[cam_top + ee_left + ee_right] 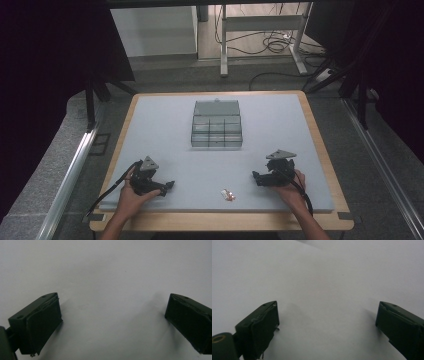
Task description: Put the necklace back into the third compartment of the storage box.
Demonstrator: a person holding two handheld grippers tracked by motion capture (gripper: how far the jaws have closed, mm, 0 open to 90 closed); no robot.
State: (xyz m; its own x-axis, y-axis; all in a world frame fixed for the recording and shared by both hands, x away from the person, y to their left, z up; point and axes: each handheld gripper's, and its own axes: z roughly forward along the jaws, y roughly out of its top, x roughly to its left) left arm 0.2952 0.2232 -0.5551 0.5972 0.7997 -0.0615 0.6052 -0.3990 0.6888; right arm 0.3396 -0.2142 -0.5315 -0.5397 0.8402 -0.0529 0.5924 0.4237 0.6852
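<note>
Left gripper (pixel 169 186): held low over the grey mat (pixel 165 150) at its near left, jaws pointing toward the mat's middle. In the left gripper view (pixel 112 315) the jaws stand wide apart, nothing between them, bare mat below.

Right gripper (pixel 256 176): held at the near right, jaws pointing left toward the middle. In the right gripper view (pixel 327 322) the jaws are likewise spread wide and empty over bare mat.

Small piece (pixel 229 195): pinkish-white, lying on the mat near its front edge, between the two grippers and nearer the right one. Touched by neither. Too small to tell what it is.

Box (pixel 216 132): clear, compartmented, lid (pixel 216 108) open and tilted back. Sits at the mat's middle, well apart from both grippers and the piece. Contents cannot be made out.

Mat lies on a wooden table (pixel 320 135).
</note>
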